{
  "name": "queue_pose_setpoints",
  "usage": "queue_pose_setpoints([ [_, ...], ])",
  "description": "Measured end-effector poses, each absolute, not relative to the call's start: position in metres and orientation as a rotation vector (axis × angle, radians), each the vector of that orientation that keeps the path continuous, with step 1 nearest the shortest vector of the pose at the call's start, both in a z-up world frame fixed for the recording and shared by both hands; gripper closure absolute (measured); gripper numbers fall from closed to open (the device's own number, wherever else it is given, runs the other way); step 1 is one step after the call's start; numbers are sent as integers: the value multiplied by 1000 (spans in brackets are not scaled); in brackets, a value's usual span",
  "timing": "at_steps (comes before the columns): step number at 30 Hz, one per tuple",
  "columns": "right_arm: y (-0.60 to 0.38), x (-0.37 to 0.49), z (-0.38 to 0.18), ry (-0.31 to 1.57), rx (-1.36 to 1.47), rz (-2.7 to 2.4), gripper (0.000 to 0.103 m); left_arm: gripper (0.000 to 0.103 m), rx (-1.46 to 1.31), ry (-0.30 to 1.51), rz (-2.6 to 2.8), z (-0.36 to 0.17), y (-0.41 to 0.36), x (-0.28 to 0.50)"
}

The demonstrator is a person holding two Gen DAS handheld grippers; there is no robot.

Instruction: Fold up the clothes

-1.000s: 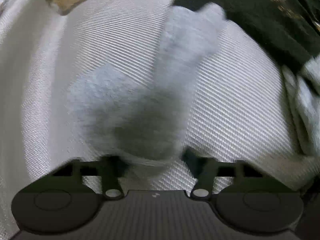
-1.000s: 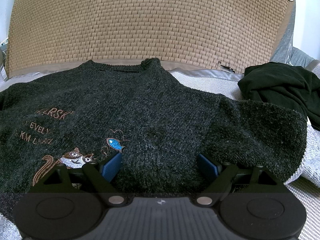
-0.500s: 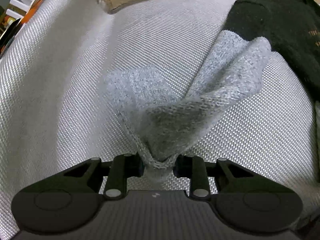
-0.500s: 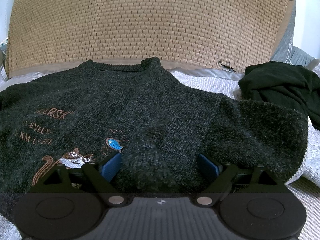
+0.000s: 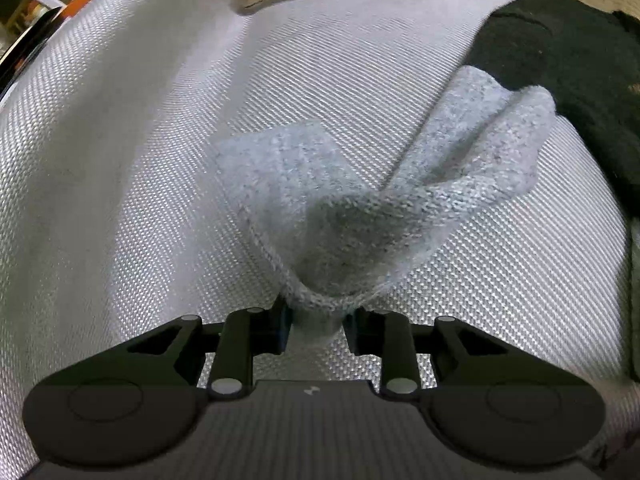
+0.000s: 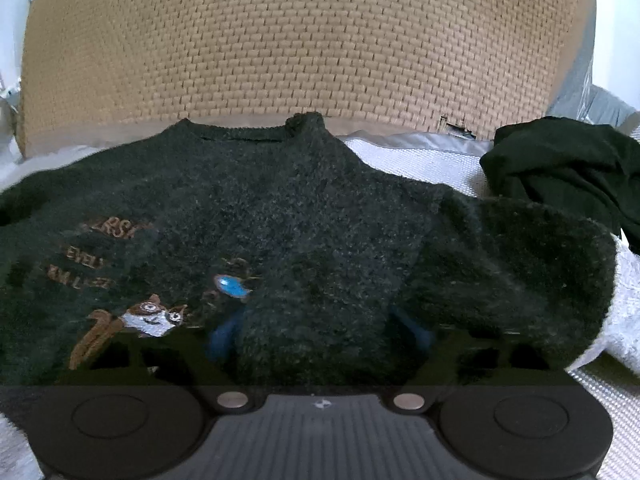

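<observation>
Both wrist views close, angled down over one dark sweater (image 6: 304,216), from opposite ends.

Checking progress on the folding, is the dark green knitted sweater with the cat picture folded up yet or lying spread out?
Mostly spread: the dark green knitted sweater lies front-up, collar and cat picture showing.

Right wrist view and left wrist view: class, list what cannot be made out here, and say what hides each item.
- Right wrist view: the right gripper finger pads, blurred and sunk into the dark sweater; whether they press it is unclear.
- Right wrist view: the sweater's brown lettering, blurred and creased.
- Left wrist view: the rest of the grey knit garment, bunched in the left gripper.
- Left wrist view: the dark sweater, cut by the edge.
</observation>
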State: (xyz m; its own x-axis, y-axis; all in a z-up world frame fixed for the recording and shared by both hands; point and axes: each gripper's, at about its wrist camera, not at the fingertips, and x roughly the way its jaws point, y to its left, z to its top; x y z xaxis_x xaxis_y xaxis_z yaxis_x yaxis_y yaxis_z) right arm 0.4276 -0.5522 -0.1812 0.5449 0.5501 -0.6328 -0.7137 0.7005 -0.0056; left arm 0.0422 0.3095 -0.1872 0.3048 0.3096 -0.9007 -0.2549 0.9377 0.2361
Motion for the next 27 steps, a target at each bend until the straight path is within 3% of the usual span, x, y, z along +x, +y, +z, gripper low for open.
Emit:
queue_pose_setpoints([
  [1,-555,428,-178,644,-280,785,54,74,56,1203,370,-187,307,39],
  [3,-562,427,-171,618,-304,827,76,76,71,1194,368,-185,305,36],
  [6,-570,429,-161,587,-323,855,92,77,88,1159,392,-181,306,32],
  [12,-582,461,-139,675,-157,815,92,77,73,1101,477,-168,323,32],
  [14,-588,462,-136,710,-117,823,85,72,63,1124,477,-169,325,31],
  [15,-592,461,-134,722,-92,849,77,69,46,1157,440,-171,326,30],
  [16,-596,458,-134,726,-68,890,69,67,45,1181,401,-174,323,28],
  [18,-602,449,-133,724,-45,928,41,54,97,1198,365,-176,314,19],
  [20,-606,437,-132,690,-65,928,37,51,138,1199,331,-175,306,9],
  [27,-573,390,-119,607,-226,1079,37,45,186,1104,238,-151,304,-23],
])
